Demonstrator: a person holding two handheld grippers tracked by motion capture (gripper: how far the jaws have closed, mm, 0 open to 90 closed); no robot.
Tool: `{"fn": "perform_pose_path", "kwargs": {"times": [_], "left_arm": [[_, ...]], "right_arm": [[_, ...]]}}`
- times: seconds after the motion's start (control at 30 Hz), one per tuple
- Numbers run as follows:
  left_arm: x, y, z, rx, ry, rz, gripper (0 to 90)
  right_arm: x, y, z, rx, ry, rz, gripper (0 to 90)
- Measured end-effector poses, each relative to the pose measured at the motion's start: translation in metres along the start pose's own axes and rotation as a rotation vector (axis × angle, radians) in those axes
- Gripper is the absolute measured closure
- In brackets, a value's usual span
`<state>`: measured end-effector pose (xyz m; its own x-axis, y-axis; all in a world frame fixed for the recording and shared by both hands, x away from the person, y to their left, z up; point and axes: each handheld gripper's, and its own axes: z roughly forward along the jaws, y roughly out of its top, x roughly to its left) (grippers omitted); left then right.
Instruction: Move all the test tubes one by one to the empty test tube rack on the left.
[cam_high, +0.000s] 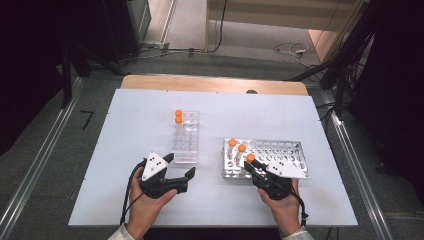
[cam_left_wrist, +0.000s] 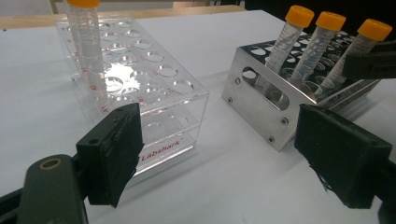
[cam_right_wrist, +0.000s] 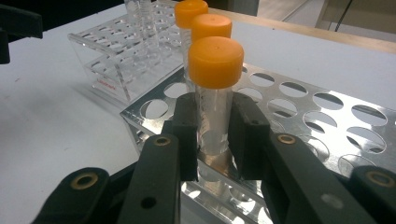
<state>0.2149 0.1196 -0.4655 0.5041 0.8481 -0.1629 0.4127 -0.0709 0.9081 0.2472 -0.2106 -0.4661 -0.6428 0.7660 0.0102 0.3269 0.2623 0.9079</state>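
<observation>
on the left i had my left hand (cam_high: 145, 202) low over the near edge of the white table (cam_high: 150, 110), forearm coming up from the bottom of the high view, wrist roughly level. the left gripper (cam_high: 179, 172) it held lay flat above the tabletop and pointed toward the right and slightly away from me, its jaws released and spread wide with nothing between them. in the left gripper view its two black pads (cam_left_wrist: 116, 151) stood far apart, framing both racks.

just beyond that gripper stood the clear plastic rack (cam_high: 186, 137), its long axis running away from me. two orange-capped tubes (cam_high: 178, 116) stood upright at its far left corner. on its near end wall i could read red lettering, "labshark" (cam_left_wrist: 161, 151).

to the right, apart from the clear one, sat the metal rack (cam_high: 280, 157), long axis running across the table. three tubes with orange caps stood in its left end, leaning slightly.

my right hand (cam_high: 282, 202) came in from the bottom right, angled up and to the left. the right gripper (cam_high: 251, 164) was clenched on the nearest tube (cam_right_wrist: 214, 93) in the metal rack, both pads pressed against its clear body just under the cap, the tube's long axis near vertical, cap up, its lower end still down in the rack hole.
</observation>
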Motion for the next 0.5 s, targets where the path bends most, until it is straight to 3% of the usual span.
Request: {"fn": "perform_pose_path", "kwargs": {"times": [0.5], "left_arm": [[0.000, 0.000, 0.000, 0.001, 0.000, 0.001, 15.9]], "right_arm": [[0.001, 0.019, -0.023, -0.083, 0.002, 0.021, 71.7]]}}
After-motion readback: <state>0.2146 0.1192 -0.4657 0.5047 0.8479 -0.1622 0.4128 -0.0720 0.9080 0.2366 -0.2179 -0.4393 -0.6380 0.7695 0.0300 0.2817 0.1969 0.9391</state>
